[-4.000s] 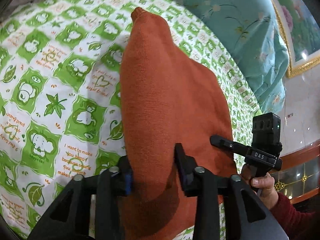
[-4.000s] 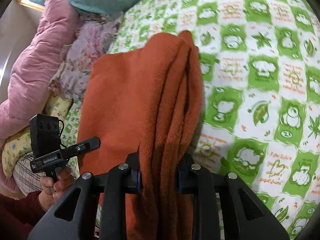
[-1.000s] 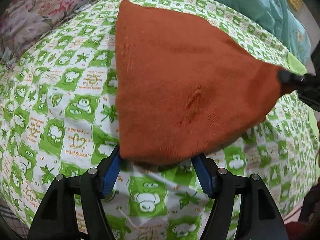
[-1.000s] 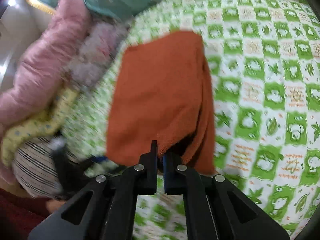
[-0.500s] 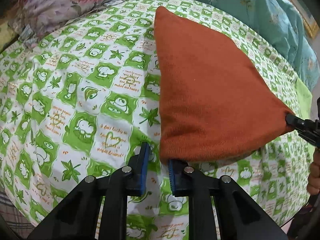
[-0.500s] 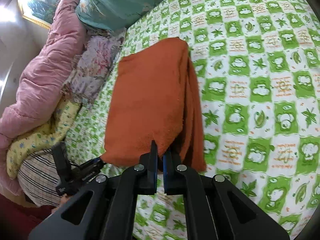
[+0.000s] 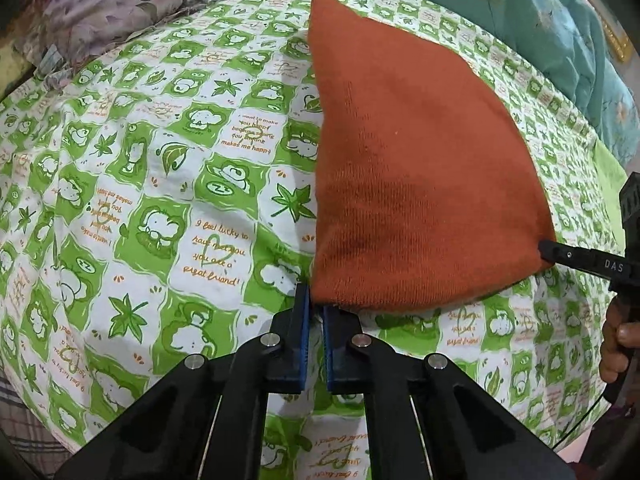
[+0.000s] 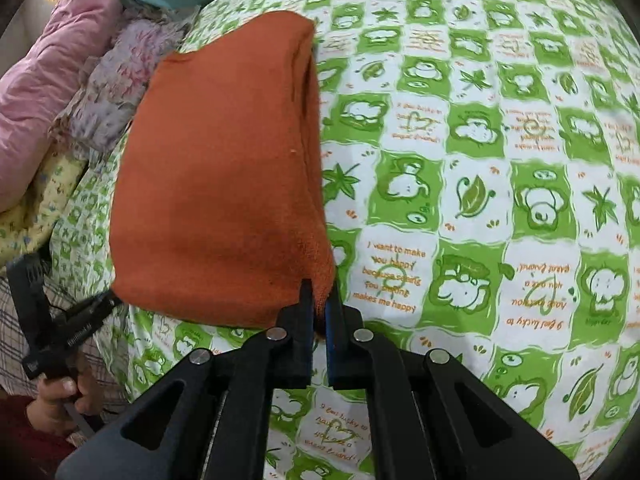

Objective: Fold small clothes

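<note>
- While the folded rust-orange knit garment [image 7: 416, 184] is spread on the green-and-white checked bedsheet [image 7: 168, 184], its two near corners are held by the grippers.
- The near left corner of the garment is pinched by the left gripper [image 7: 315, 312], whose jaws have closed almost fully on the cloth edge.
- In the right wrist view, the near right corner of the garment [image 8: 224, 184] is seen between the blue pads of the right gripper [image 8: 319, 304]; its jaws have just been opening slightly, but the pads are still seen against the cloth.
- The right gripper [image 7: 560, 254] is also seen at the right edge of the left wrist view, its tip at the garment's right corner, with the person's hand [image 7: 618, 340] on its handle.
- The left gripper [image 8: 102, 304] is seen at the lower left of the right wrist view, its tip at the garment's other corner, gripped by a hand [image 8: 56, 404].
- Layered folded edges are shown along the garment's right side in the right wrist view.
- A floral pillow [image 7: 120, 4] is placed at the far left of the bed, and a teal quilt [image 7: 560, 28] at the far right.
- A pink quilt [image 8: 52, 60] is seen far left in the right wrist view.
</note>
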`<state>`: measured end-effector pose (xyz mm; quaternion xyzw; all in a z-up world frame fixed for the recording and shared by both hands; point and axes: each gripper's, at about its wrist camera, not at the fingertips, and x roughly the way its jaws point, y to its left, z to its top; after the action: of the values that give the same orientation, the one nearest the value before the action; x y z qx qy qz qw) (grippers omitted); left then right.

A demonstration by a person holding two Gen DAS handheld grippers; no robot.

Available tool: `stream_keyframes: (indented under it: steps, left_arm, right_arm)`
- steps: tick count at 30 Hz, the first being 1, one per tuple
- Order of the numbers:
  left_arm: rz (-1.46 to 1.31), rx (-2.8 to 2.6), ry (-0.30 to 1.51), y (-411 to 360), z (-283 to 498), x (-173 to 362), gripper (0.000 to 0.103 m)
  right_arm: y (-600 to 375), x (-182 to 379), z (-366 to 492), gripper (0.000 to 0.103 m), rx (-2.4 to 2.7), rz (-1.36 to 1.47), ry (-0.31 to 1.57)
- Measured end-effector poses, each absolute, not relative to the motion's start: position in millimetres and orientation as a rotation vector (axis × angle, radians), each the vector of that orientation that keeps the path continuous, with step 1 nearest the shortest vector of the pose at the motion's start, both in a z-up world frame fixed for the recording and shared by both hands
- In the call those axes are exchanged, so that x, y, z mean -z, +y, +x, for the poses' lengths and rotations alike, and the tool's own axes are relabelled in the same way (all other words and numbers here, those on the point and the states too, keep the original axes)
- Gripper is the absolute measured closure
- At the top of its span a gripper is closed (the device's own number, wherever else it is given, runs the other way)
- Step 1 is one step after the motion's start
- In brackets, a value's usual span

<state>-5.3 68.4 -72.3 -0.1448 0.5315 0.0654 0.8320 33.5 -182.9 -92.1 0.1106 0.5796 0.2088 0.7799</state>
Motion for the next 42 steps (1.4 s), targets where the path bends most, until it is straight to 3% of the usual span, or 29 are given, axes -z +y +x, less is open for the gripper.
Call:
stream_keyframes:
  steps: [2, 3, 9, 15, 17, 28, 31, 42]
  left_arm:
    - [-0.308, -0.114, 1.142, 71, -7, 71, 0.099]
    - [-0.31, -0.099, 1.155, 72, -9, 69, 0.099]
    - [-0.374, -0.01, 1.114, 92, -19, 35, 0.092]
    - [-0.438, 0.011, 1.019, 108, 33, 13, 0.088]
    - [-0.501, 0.05, 0.987, 113, 54, 13, 0.083]
    - [-0.516, 0.057, 1.012, 136, 171, 33, 0.082]
    - [-0.489, 0.016, 1.075, 142, 191, 59, 0.095]
    - [-0.422, 0.046, 1.059, 133, 179, 48, 0.093]
  right_arm:
    - [-188, 90, 34, 0.068, -0.415, 0.219, 1.262]
    - [-194, 88, 34, 0.067, -0.406, 0.228, 1.27]
    - [-203, 54, 31, 0.065, -0.393, 0.271, 1.2]
    - [-175, 31, 63, 0.065, -0.464, 0.311, 1.12]
    - [-157, 29, 75, 0.065, -0.499, 0.313, 1.105]
    - [-110, 51, 159, 0.065, -0.534, 0.294, 1.114]
    - [-109, 71, 178, 0.068, -0.49, 0.308, 1.146]
    - [-116, 69, 176, 0.071, -0.469, 0.305, 1.137]
